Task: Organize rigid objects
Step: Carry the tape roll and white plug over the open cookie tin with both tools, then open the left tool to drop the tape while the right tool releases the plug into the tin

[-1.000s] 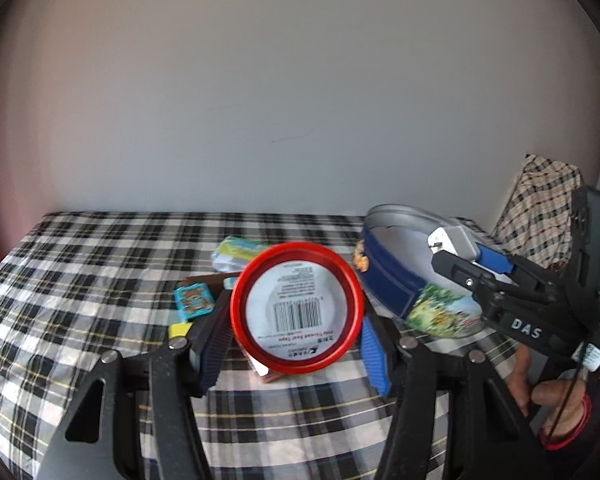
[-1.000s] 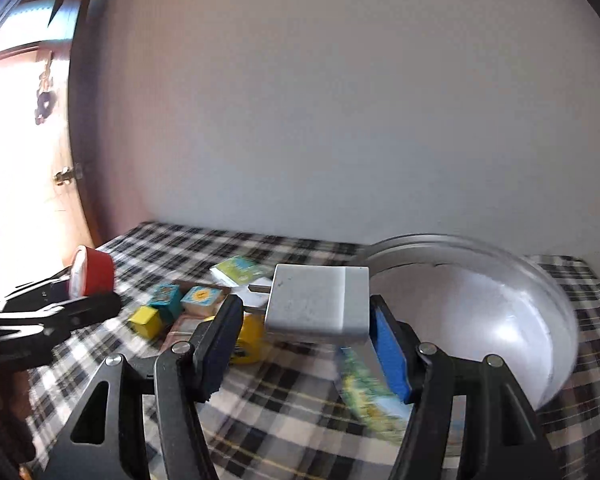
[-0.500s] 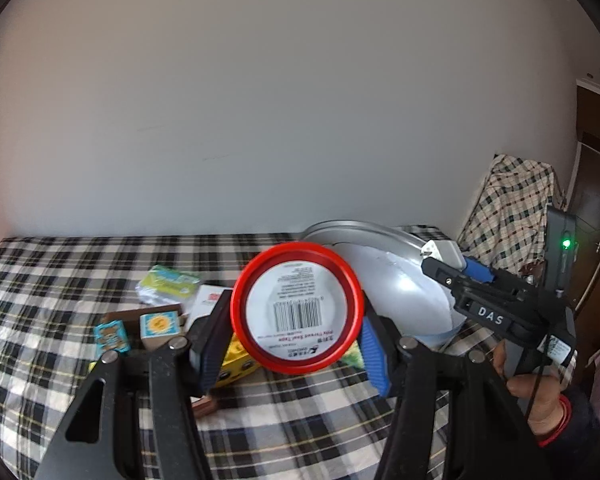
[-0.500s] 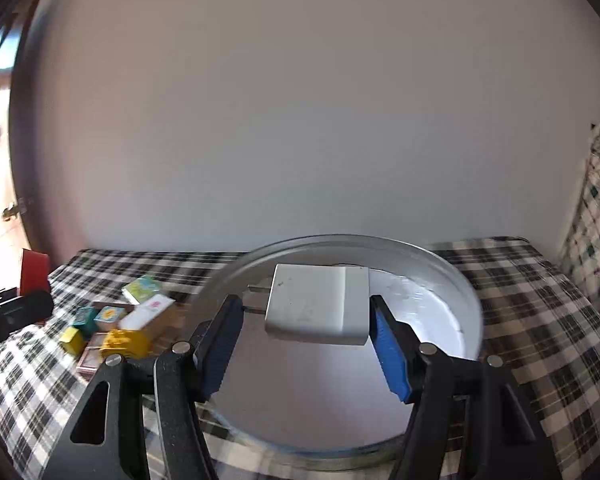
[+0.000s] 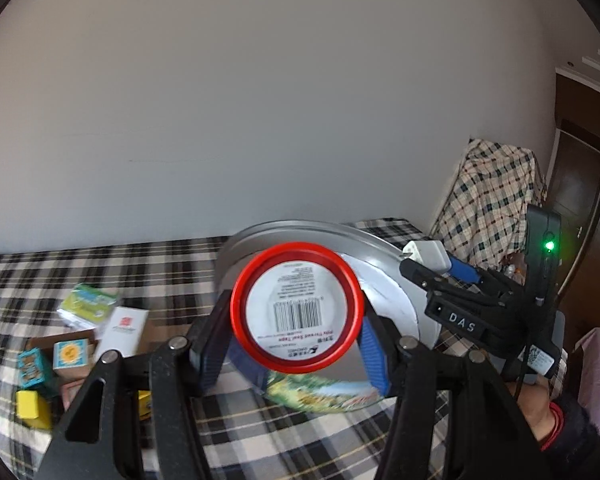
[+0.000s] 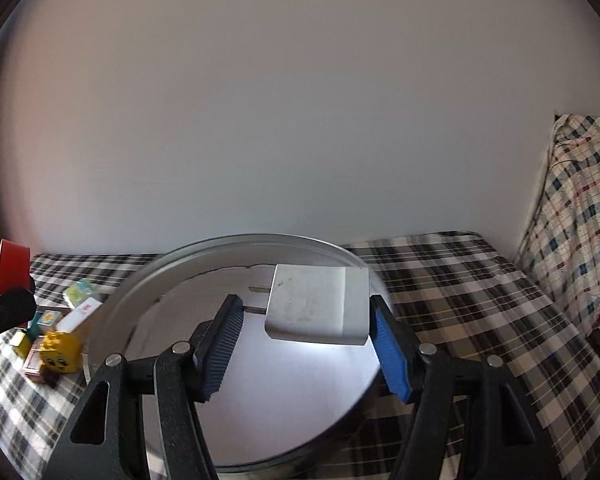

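The round metal tin [image 6: 236,364] lies on the checked bedcover [image 6: 460,304], and in your right wrist view its pale floor looks bare — though the charger and your fingers hide part of it. In the left wrist view its outer wall shows a blue band and a printed landscape.

Your right gripper [image 6: 306,344] hangs over the tin's middle, pointing toward the wall at 12 o'clock. The white charger [image 6: 318,304] sits between its pads: the blue pad at 3 o'clock presses its side, while a gap shows between the dark pad at 9 o'clock and the body, where the prongs stick out. Whether you are still gripping it or have let go, you cannot tell from these views. In the left view the same charger [image 5: 428,254] sits at the tip of that gripper [image 5: 432,264], above the tin's rim at 3 o'clock.

Your left gripper [image 5: 296,328] is clenched on the red-rimmed tape roll [image 5: 297,308], its barcode label facing the camera, held up in front of the tin's [image 5: 384,276] near wall.

At 9 o'clock of the tin, on the bedcover, lies the loose pile — a green packet [image 5: 86,304], a white box [image 5: 124,330], picture blocks [image 5: 70,354] and a yellow cube [image 5: 32,408]. A yellow face-printed block [image 6: 60,352] sits just beside the tin's rim.
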Action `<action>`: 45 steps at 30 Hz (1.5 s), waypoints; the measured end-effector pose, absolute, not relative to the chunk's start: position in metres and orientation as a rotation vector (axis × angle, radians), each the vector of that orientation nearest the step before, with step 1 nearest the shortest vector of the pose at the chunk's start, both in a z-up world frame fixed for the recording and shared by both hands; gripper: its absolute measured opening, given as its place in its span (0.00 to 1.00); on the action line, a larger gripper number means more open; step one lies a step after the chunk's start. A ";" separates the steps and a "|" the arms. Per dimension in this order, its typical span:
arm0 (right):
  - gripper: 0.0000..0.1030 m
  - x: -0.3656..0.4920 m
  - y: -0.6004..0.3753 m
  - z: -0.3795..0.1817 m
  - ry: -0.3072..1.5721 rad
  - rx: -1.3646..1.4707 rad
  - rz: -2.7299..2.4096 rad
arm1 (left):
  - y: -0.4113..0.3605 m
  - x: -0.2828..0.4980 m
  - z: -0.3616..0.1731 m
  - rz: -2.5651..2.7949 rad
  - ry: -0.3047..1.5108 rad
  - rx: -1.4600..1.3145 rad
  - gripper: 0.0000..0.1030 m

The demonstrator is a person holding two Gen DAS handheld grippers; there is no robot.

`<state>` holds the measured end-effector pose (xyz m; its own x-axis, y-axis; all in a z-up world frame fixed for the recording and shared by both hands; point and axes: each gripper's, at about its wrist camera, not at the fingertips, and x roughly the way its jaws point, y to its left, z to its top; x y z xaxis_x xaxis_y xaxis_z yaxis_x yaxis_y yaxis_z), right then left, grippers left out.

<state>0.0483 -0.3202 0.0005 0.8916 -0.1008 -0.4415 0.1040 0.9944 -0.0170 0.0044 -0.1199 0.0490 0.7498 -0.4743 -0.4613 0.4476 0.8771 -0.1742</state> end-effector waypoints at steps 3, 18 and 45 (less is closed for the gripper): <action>0.63 0.049 -0.328 0.000 0.465 0.010 -0.124 | -0.141 0.013 0.042 -0.516 0.536 -0.036 0.56; 0.64 0.067 -0.334 -0.015 0.528 -0.016 -0.166 | -0.193 0.059 -0.003 -0.464 0.672 0.009 0.56; 0.83 0.065 -0.338 -0.016 0.502 0.030 -0.169 | -0.186 0.047 -0.005 -0.327 0.562 0.073 1.00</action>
<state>0.0652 -0.3380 -0.0161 0.8632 -0.1534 -0.4809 0.1682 0.9857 -0.0126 0.0472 -0.1860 -0.0046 0.7964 -0.2840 -0.5339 0.3235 0.9460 -0.0207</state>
